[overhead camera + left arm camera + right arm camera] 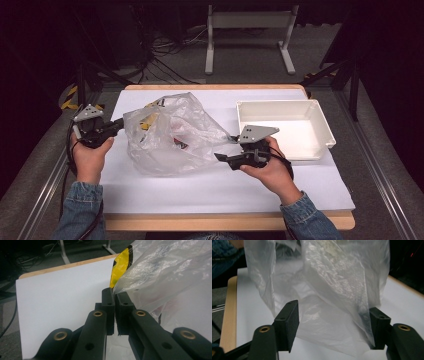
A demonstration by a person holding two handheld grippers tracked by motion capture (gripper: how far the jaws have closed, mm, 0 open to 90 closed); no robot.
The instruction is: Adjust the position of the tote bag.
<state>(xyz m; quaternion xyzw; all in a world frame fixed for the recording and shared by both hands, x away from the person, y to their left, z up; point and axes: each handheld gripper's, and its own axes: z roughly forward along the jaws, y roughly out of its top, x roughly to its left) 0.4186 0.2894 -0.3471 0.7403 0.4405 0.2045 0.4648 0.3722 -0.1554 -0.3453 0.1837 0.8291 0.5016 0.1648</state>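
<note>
A crumpled clear plastic bag (165,132) lies on the white-covered table (220,190), left of centre. Through its film I see a yellow-and-black packet (147,120) and something red and black (180,144). My left gripper (119,125) is shut on the bag's left edge; in the left gripper view its jaws (115,296) pinch the film (162,272) just below the yellow packet (121,265). My right gripper (225,149) stands open at the bag's right side. In the right gripper view the bag (332,290) hangs between the wide-apart jaws (334,327), its film brushing the right one.
An empty white tray (320,125) stands at the back right of the table, just beyond my right hand. The table's wooden edge (225,220) runs along the front. Behind the table are a white stand's legs (250,40) and cables on the floor.
</note>
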